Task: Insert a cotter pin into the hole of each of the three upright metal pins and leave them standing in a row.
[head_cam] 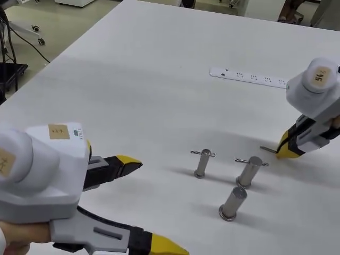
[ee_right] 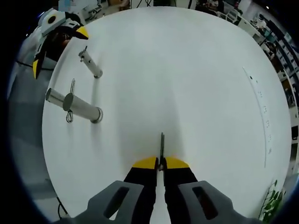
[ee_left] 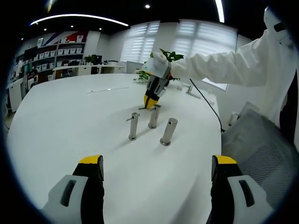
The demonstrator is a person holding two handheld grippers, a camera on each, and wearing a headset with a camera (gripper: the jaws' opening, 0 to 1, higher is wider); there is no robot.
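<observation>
Three metal pins stand upright on the white table (head_cam: 133,95). The far-left pin (head_cam: 201,164) and the middle pin (head_cam: 248,172) each carry a cotter pin through the top. The nearest pin (head_cam: 232,204) has none. My right gripper (head_cam: 287,151) is low over the table to the right of the pins, shut on a loose cotter pin (head_cam: 268,150) (ee_right: 162,142) that juts out past its tips (ee_right: 161,163). My left gripper (head_cam: 151,204) (ee_left: 158,161) hovers open at the lower left with nothing between its jaws, facing the three pins (ee_left: 154,117).
A white power strip (head_cam: 249,77) lies on the table beyond the pins. A person's white sleeve (ee_left: 219,65) reaches in with the right gripper (ee_left: 153,99). A grey mesh chair (ee_left: 261,154) stands off the table edge.
</observation>
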